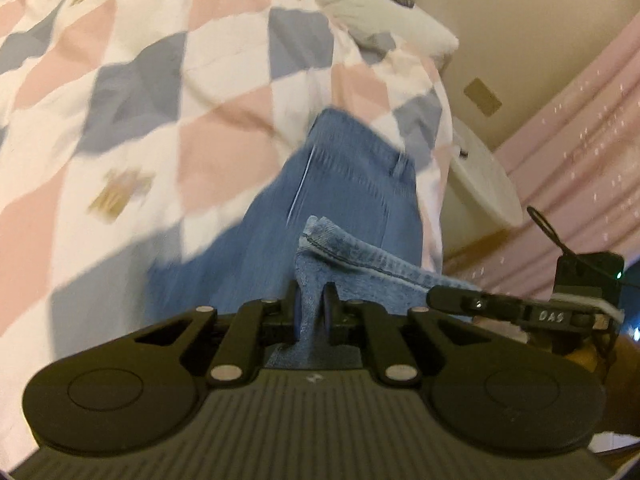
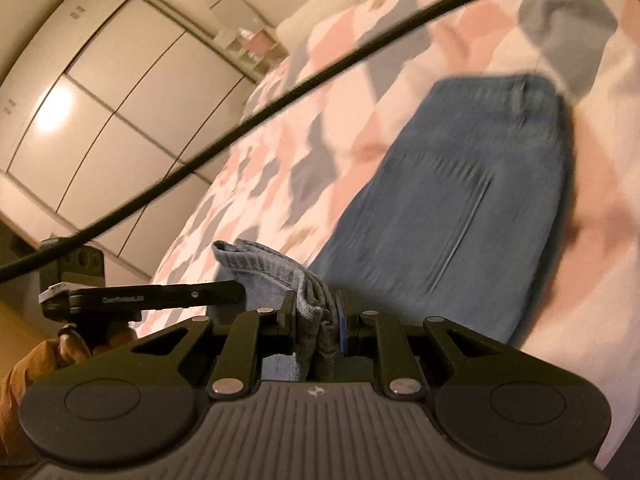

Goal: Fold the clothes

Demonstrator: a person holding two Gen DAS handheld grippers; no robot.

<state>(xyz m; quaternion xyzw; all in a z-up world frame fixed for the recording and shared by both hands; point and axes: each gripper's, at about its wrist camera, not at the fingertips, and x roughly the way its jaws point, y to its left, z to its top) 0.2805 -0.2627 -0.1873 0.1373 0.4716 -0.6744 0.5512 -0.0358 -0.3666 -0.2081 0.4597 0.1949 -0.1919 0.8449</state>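
both jaws are clamped narrow on denim: the left gripper [image 1: 311,314] and right gripper [image 2: 317,320] each pinch a hem edge of the jeans [image 2: 460,208], whose length (blurred) stretches ahead across the checked bedspread [image 1: 120,100]. only the right wrist view shows the wardrobe [image 2: 100,100] beyond the bedspread; only the left, a pink curtain [image 1: 580,140].
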